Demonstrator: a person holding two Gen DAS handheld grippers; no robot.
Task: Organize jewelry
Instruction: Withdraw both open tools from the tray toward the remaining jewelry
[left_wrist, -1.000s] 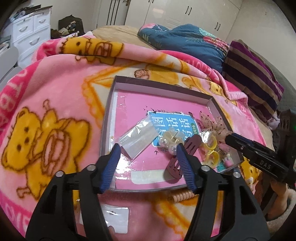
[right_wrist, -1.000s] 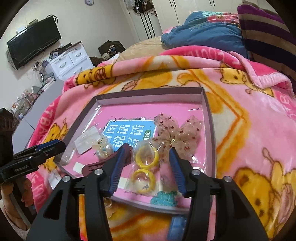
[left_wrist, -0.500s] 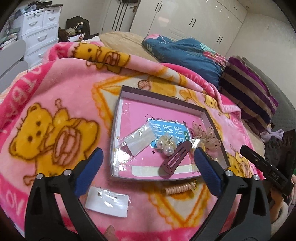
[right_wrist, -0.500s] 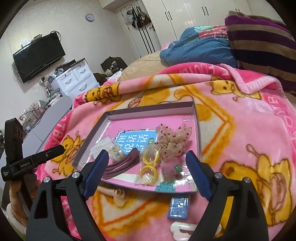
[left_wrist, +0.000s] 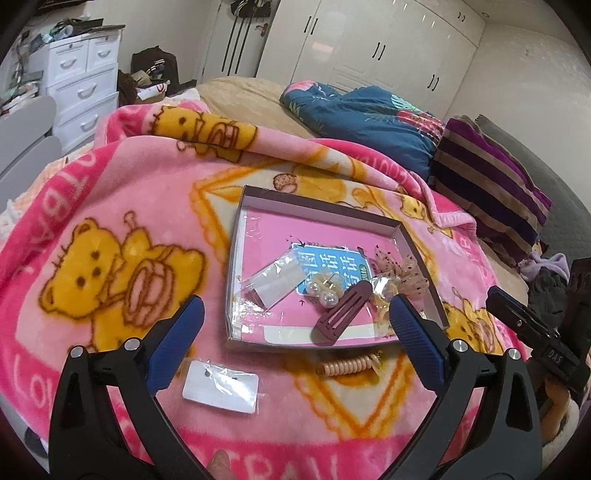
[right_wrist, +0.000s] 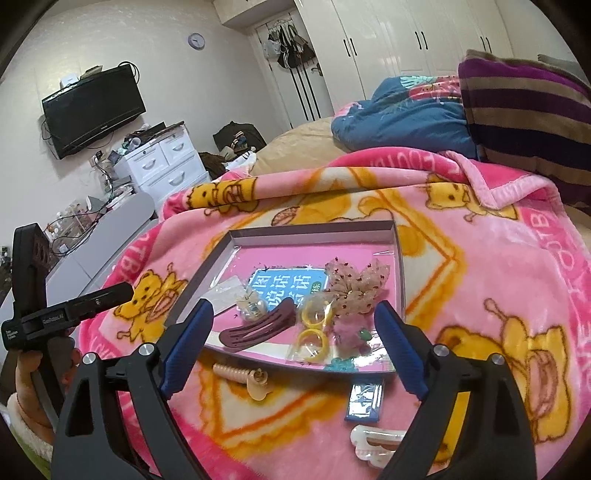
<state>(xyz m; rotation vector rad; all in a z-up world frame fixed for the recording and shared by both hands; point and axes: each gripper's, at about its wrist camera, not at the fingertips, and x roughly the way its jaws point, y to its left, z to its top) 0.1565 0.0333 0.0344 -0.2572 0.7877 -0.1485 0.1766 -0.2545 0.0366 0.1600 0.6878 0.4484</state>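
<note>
Mostly sorted, not finished

In the shallow box lid on the pink bear blanket: maroon snap clip leaning over the near rim, pearl earrings, clear flat packet, beige dotted bow, bagged yellow rings, small bag of pink and green bits, teal piece at the near edge. All lying loose on the printed pink bottom, bunched in the near right part; far half bare

Still outside, on the blanket near the lid's near side: white earring card in plastic at near left, peach spiral hair tie just beside the near rim, blue packet and white claw clip at near right

Left hand-held gripper: jaws just been opening, now spread wide, nothing between them, hovering over the near rim. Right hand-held gripper: same, jaws just been opening, wide and empty, rings and clip lying free below

Judged remaining: four loose items to pick up and drop in, maybe nudge the maroon clip fully inside. Flat card likely the fiddliest on soft fleece
</note>
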